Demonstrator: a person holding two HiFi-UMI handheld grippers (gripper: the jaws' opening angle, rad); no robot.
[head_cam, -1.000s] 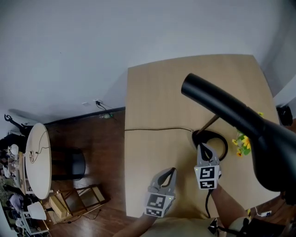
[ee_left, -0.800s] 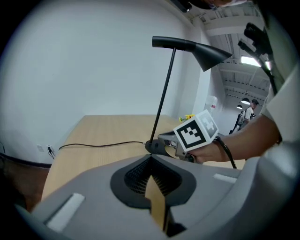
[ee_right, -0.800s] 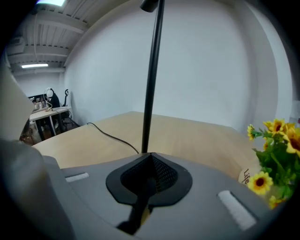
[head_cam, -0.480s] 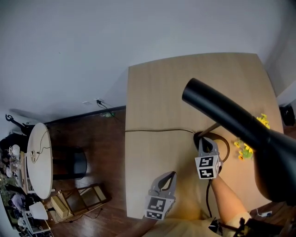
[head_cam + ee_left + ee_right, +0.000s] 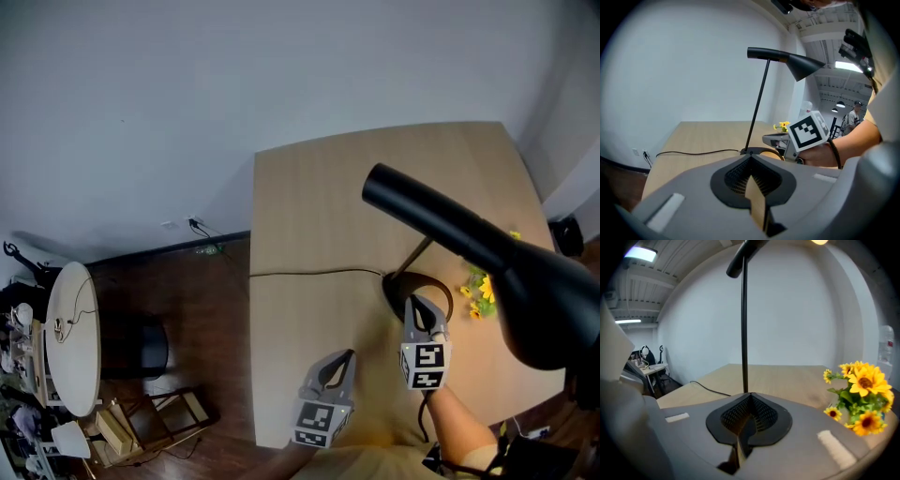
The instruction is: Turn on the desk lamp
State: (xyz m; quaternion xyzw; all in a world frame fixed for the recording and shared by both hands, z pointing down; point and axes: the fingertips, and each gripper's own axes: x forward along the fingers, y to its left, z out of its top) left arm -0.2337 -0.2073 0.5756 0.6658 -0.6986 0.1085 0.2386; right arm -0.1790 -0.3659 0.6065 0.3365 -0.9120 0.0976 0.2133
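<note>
Position of the task item: the desk lamp (image 5: 431, 211) stands on the right half of the tabletop (image 5: 309, 187). Its round base (image 5: 442, 287) sits toward the near edge. A thin stem (image 5: 419, 253) rises from the base to the black shade (image 5: 544, 309) overhead. The cord (image 5: 309, 273) runs from the base straight left to the tabletop's edge. Yellow flowers (image 5: 480, 292) lie just right of the base.

Right tool (image 5: 419, 302): jaws pressed together, nothing between them. Its tip is over the near rim of the base, though contact cannot be confirmed. In the right gripper view the stem (image 5: 744, 333) stands dead ahead of the tool's long axis.

Left tool (image 5: 347, 356): jaws likewise together and empty. It is held near the front edge, left of the base and clear of it. In the left gripper view the lamp (image 5: 759, 98) lies ahead and to the right.

Assessment: the right tool is plainly the nearer, and the base lies directly forward of its tip. If the switch sits on the base, a short press there should serve. No switch is visible in any view, and it cannot be settled whether the lamp is lit.
</note>
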